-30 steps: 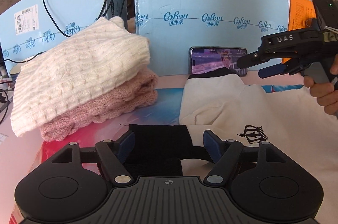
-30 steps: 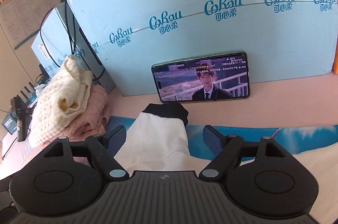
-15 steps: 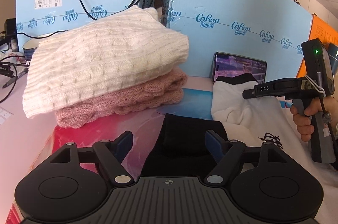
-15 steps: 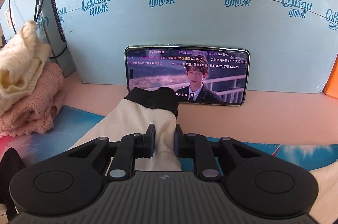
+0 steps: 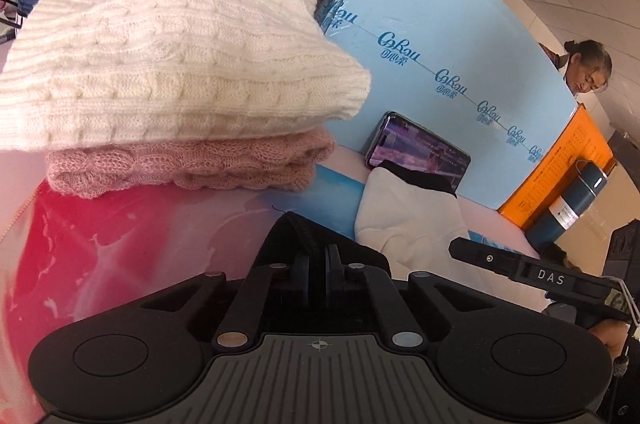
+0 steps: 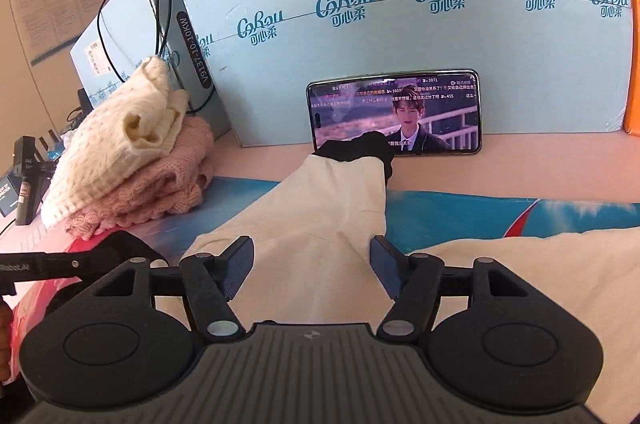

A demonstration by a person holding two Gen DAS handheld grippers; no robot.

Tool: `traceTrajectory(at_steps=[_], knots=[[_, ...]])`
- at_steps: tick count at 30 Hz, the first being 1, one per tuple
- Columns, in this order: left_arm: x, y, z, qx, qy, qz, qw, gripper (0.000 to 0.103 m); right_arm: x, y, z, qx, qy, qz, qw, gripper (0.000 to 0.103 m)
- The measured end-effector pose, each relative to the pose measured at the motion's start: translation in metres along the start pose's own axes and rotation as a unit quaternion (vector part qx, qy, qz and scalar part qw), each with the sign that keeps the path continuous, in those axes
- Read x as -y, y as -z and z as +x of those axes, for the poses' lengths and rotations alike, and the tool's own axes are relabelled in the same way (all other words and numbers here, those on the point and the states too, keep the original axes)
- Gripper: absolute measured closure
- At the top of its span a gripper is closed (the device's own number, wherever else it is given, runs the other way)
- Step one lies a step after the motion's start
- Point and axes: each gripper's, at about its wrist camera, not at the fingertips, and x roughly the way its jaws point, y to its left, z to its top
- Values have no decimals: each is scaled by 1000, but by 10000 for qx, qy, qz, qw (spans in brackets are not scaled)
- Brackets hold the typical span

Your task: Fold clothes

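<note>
My left gripper (image 5: 316,262) is pinched tight on the black ribbed cuff (image 5: 298,230) of the cream sweatshirt (image 6: 320,208), lifted near the table's left edge. My right gripper (image 6: 312,264) gapes wide, straddling the other sleeve (image 6: 340,192), whose length runs straight ahead toward the propped phone (image 6: 394,112) (black cuff farthest).

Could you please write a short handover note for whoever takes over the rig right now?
Left gripper: shut on the black cuff of one sleeve.
Right gripper: open, fingers either side of the cream sleeve, gripping nothing.
The cream sweatshirt lies spread on the table, its other black cuff against the phone.
Done: white sweater folded on pink sweater.
Left: fold the sweatshirt.
</note>
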Motion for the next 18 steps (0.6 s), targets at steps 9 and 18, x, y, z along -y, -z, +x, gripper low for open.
traceTrajectory(at_steps=[9, 18], knots=[[13, 20, -68, 581, -267, 102, 9979, 98, 6, 7, 5, 29, 61, 12, 10000, 40], [-3, 35, -45, 23, -643, 40, 9979, 81, 9, 7, 1, 26, 132, 85, 9999, 35]])
